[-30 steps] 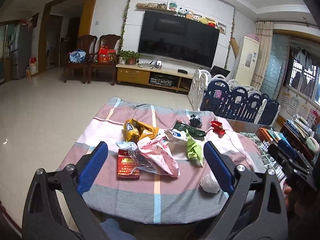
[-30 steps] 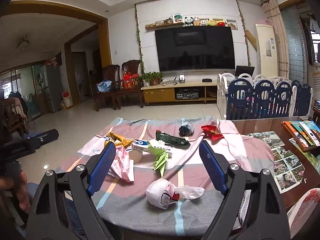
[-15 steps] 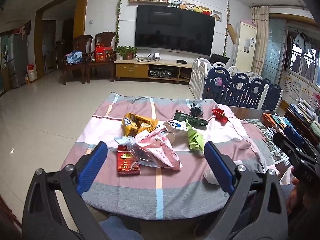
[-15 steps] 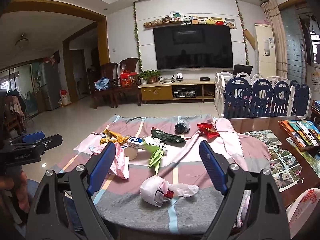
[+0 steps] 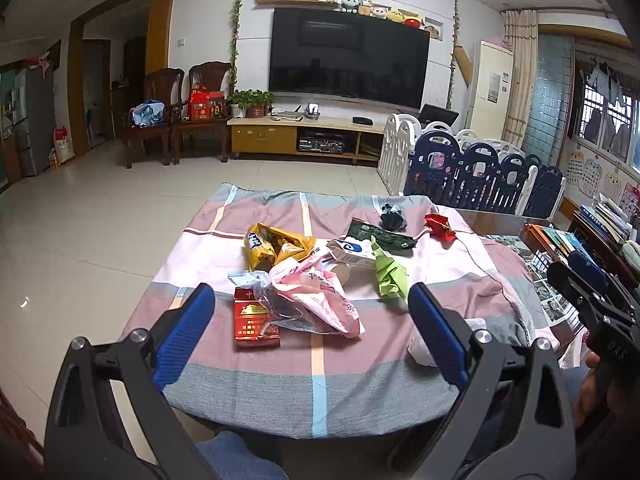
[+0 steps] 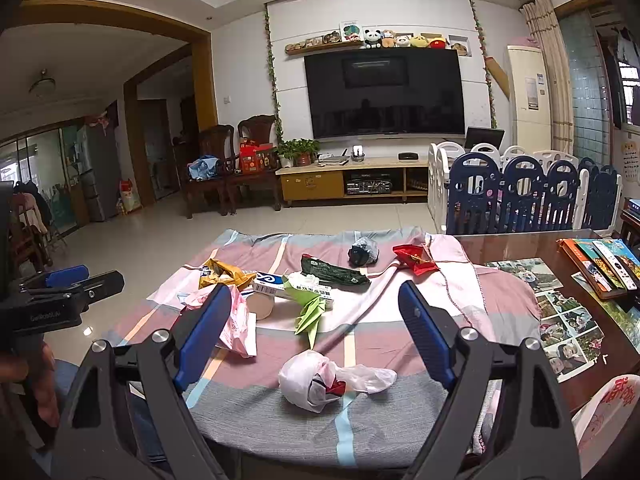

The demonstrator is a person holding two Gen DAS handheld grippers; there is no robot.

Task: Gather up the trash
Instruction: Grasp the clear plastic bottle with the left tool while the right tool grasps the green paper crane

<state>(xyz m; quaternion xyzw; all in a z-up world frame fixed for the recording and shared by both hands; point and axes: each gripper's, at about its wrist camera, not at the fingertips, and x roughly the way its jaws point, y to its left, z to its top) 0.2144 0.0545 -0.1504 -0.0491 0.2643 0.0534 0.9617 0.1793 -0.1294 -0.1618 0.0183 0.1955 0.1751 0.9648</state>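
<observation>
Trash lies on a checked cloth (image 5: 320, 368) over the table. In the left wrist view I see a red cigarette pack (image 5: 255, 322), a pink plastic bag (image 5: 320, 300), a yellow snack bag (image 5: 272, 246), green folded paper (image 5: 388, 274), a dark green wrapper (image 5: 380, 236), a red wrapper (image 5: 439, 227) and a black wad (image 5: 392, 216). My left gripper (image 5: 312, 320) is open and empty above the near edge. My right gripper (image 6: 316, 328) is open and empty, just behind a white knotted bag (image 6: 316, 380). The green paper (image 6: 310, 314) and a toothpaste box (image 6: 288, 286) also show in the right wrist view.
Photos (image 6: 560, 320) and books (image 6: 604, 260) lie on the bare wooden tabletop at the right. A blue and white play fence (image 6: 520, 196) stands behind the table. A white bag with red print (image 6: 604, 404) hangs at the lower right. Tiled floor lies to the left.
Both grippers have drawn back and up a little from the table, so the trash looks slightly farther. Both stay open. Nothing on the cloth has moved.
</observation>
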